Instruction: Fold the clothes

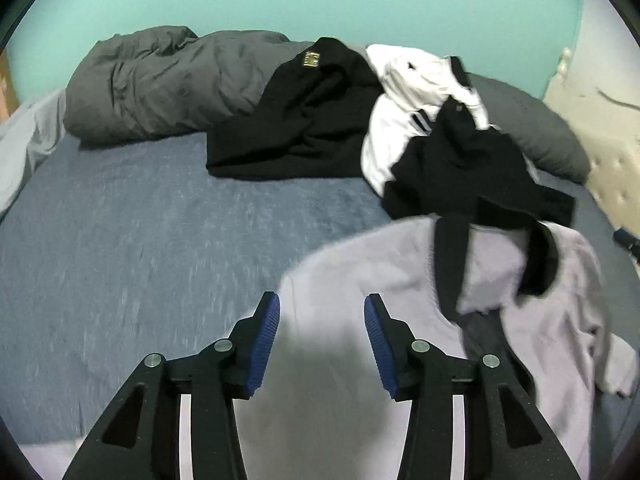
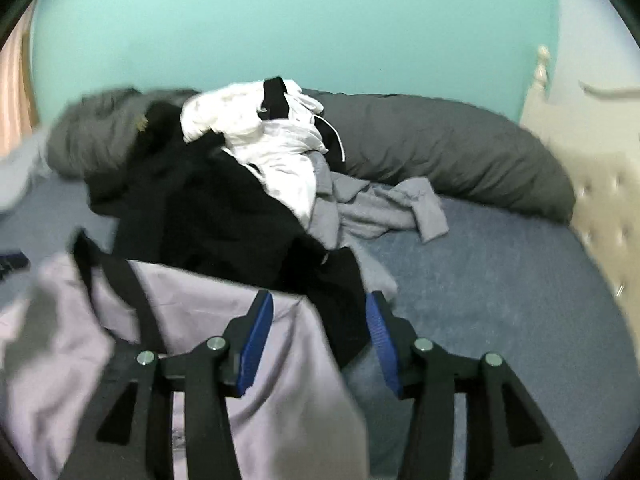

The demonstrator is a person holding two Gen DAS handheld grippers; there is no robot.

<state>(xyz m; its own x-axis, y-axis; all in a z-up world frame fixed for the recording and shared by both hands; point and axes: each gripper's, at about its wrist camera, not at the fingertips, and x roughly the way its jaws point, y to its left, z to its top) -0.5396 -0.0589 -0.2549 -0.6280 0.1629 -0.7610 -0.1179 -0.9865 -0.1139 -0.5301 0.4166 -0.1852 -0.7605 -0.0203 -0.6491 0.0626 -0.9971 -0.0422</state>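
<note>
A pale lilac shirt (image 1: pixel 360 280) with a black collar (image 1: pixel 452 260) lies spread and rumpled on the blue bed sheet (image 1: pixel 140 240). My left gripper (image 1: pixel 321 304) hovers over the shirt's near left part. Its blue pads (image 1: pixel 264 344) stand well apart and the cloth passes under the gap untouched. In the right wrist view the same lilac shirt (image 2: pixel 200 300) fills the lower left. My right gripper (image 2: pixel 319 300) is open above its right edge, where a black garment (image 2: pixel 224 216) overlaps it. Neither gripper holds anything.
Behind the shirt is a pile: a black garment with a gold badge (image 1: pixel 304 120), a white garment (image 1: pixel 400 80), a dark top (image 1: pixel 460 168) and a grey garment (image 2: pixel 380 208). A grey duvet (image 1: pixel 160 84), a grey pillow (image 2: pixel 460 148) and a cream headboard (image 1: pixel 600 140) border the bed.
</note>
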